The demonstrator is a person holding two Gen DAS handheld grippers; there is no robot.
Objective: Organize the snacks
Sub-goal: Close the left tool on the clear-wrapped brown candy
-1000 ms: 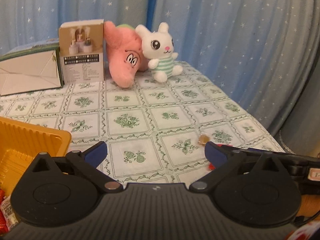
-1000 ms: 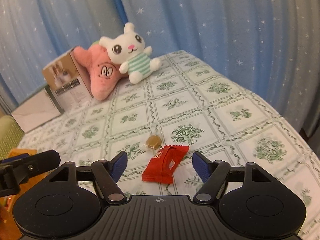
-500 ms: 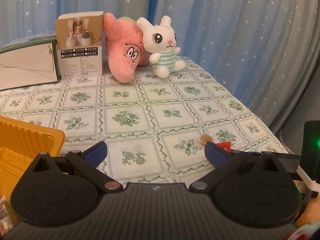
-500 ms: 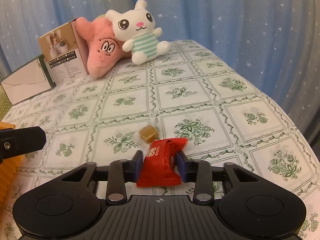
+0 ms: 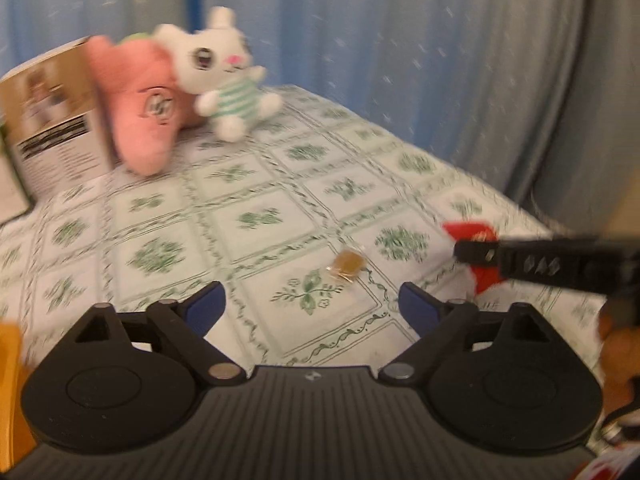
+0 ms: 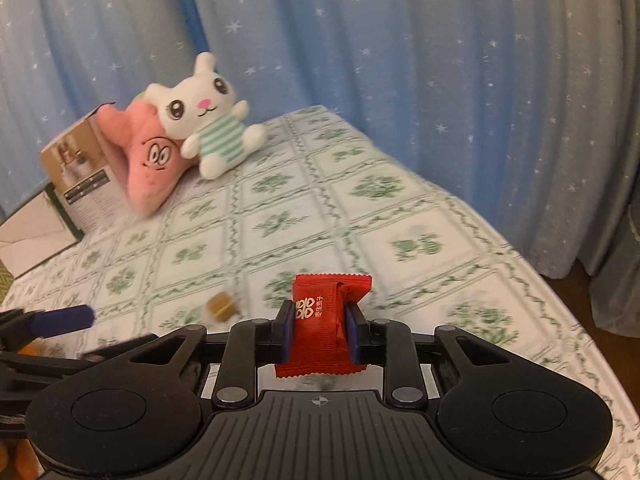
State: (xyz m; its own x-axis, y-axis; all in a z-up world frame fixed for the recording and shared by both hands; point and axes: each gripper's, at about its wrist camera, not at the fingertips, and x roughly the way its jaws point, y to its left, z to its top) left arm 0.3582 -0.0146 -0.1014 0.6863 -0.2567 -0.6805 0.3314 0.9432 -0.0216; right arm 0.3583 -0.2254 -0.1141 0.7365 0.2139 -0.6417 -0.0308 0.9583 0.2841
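Observation:
My right gripper (image 6: 320,322) holds a red snack packet (image 6: 332,292) upright between its blue pads, lifted off the tablecloth; its jaws are still closing on it. In the left wrist view the same packet (image 5: 472,234) shows at the right behind the right gripper's black finger (image 5: 520,258). A small brown wrapped candy (image 5: 347,266) lies on the cloth just ahead of my left gripper (image 5: 312,300). The left jaws are closing, wide apart, with nothing between them. The candy (image 6: 221,306) also appears left of the packet in the right wrist view.
A white bunny plush (image 6: 208,120), a pink plush (image 6: 154,164) and a printed box (image 6: 80,176) stand at the far side of the table. An orange tray's edge (image 5: 8,360) shows at the left. The table's right edge (image 6: 560,292) drops off beside blue curtains.
The right gripper closed on the red packet and raised it off the cloth. The left gripper swung right toward the brown candy, and the orange tray slid almost out of its view.

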